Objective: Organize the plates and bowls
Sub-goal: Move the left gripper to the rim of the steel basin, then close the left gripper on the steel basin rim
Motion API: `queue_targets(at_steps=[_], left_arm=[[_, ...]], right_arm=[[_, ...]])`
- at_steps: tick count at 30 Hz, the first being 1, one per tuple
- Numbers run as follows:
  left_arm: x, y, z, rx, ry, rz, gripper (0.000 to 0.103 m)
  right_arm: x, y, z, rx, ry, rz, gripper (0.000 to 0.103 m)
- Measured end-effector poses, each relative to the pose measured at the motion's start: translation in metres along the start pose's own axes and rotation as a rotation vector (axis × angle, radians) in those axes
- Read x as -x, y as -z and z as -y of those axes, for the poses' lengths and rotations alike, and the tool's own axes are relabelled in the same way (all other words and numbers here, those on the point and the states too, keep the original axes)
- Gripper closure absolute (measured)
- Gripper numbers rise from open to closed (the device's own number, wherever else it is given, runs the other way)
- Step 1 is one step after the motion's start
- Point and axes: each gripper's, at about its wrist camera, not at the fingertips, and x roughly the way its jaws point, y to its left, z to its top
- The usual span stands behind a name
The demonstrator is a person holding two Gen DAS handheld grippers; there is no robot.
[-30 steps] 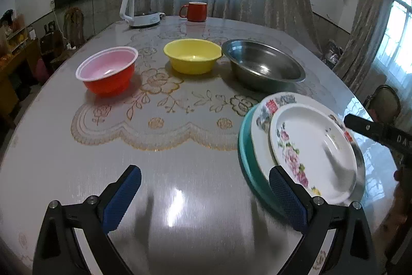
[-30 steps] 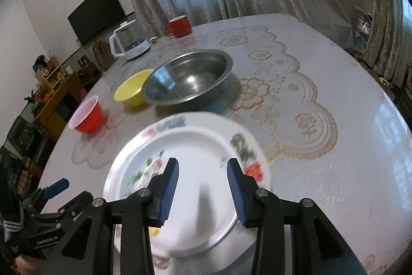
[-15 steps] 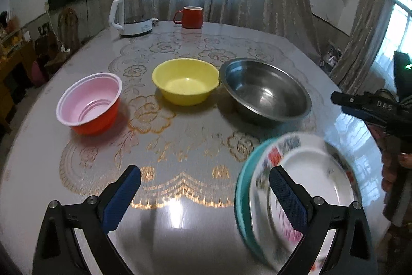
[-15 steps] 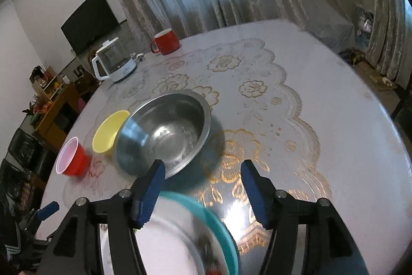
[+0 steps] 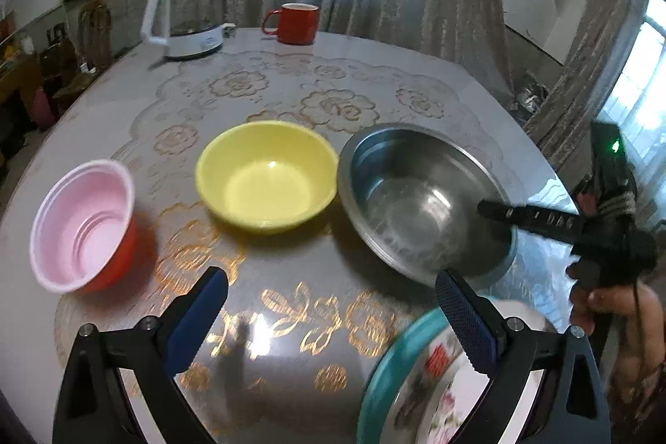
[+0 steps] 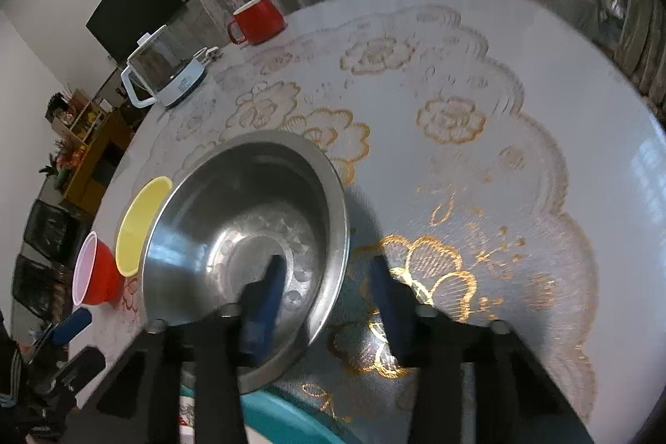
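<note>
Steel bowl [image 6: 245,236] sits under the right gripper [image 6: 329,302], which tilts down over its near rim, 1 finger inside, 1 outside. Its jaws have just been closing, the rim between them, pads not visibly touching. Left gripper [image 5: 329,315] hangs spread wide over the table [image 5: 291,319], empty.

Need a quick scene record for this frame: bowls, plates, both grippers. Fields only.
bowls: red bowl, yellow bowl, steel bowl; in a row, upright, empty
plates: plate stack, floral plates on a teal one
left gripper: jaws open, nothing between them
right gripper: jaws have just been closing, astride the steel bowl's rim, not yet pressing
far side: kettle, red mug
</note>
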Motion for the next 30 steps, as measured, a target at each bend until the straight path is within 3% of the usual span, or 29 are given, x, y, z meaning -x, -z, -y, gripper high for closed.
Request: queue_targets(at_steps=[8,15,16,20,22,25,30], left_arm=[[-0.028,-0.013,0.016,-0.015,0.048,-0.012,0.002],[-0.046,-0.019,0.019,0.018,0.063,-0.042,0.007],[-0.049,-0.019,0.019,0.017,0.060,-0.044,0.012],[-0.060,-0.015,0.023,-0.009,0.090,-0.071,0.054],[-0.059,-0.012,0.029,-0.044,0.110,-0.059,0.067],[-0.051,-0.007,0.043,-0.138,0.080,-0.037,0.072],[-0.038,-0.002,0.041,-0.110,0.110,-0.020,0.072]], right_arm=[[-0.004,0.011,0.011,-0.037,-0.082,0.009,0.074],[-0.002,0.013,0.006,-0.022,-0.052,0.012,0.082],[-0.003,0.013,0.006,-0.026,-0.046,0.008,0.082],[-0.006,0.016,0.014,-0.071,-0.069,-0.006,0.082],[-0.006,0.017,0.014,-0.071,-0.084,-0.010,0.082],[-0.003,0.018,0.008,-0.046,-0.080,0.006,0.088],[0.002,0.025,0.012,-0.080,-0.093,0.020,0.088]])
